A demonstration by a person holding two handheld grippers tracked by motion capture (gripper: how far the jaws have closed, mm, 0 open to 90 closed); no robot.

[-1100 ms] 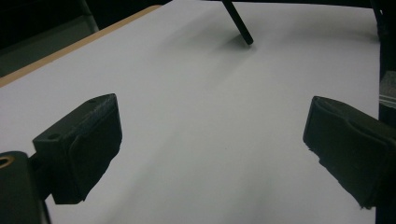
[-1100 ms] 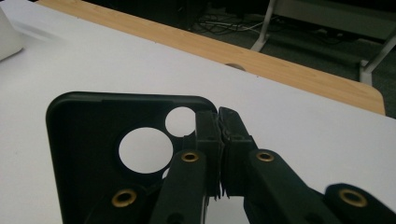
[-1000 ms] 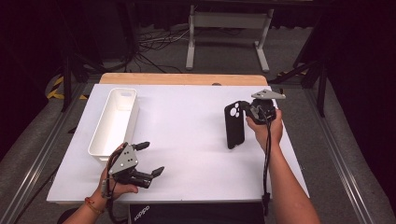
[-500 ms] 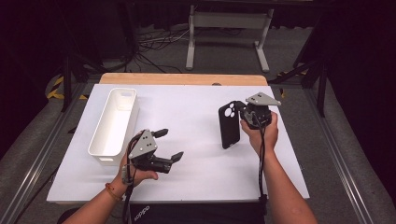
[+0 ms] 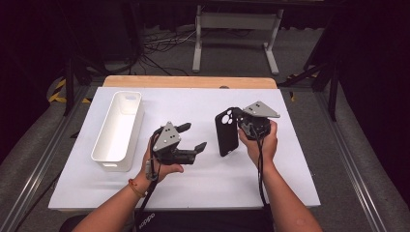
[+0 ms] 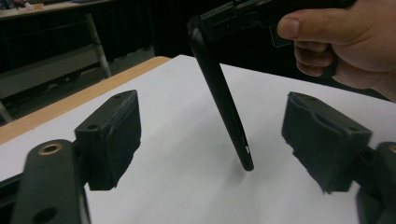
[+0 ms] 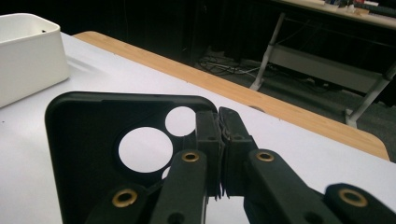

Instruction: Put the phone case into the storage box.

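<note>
My right gripper (image 5: 239, 126) is shut on the upper edge of a black phone case (image 5: 226, 134), which hangs upright with its lower end just above the white tabletop (image 5: 203, 188). In the right gripper view the jaws (image 7: 219, 135) pinch the case (image 7: 93, 140) beside its round camera holes. My left gripper (image 5: 192, 137) hovers left of the case, open and pointing at it, and its jaws have just been closing. Seen from the left gripper (image 6: 215, 135), the case (image 6: 224, 107) stands edge-on farther off, framed by the two pads (image 6: 114, 135) and touching neither.
A long white bin (image 5: 118, 128) lies on the left of the table, also at the left edge of the right gripper view (image 7: 25, 51). A wooden strip (image 5: 188, 82) runs along the far edge. Beyond it are a metal stand (image 5: 237, 24) and cables on the floor.
My left gripper has risen and moved right from the near left corner toward the case, its jaws narrower. My right gripper has carried the case a little left and nearer.
</note>
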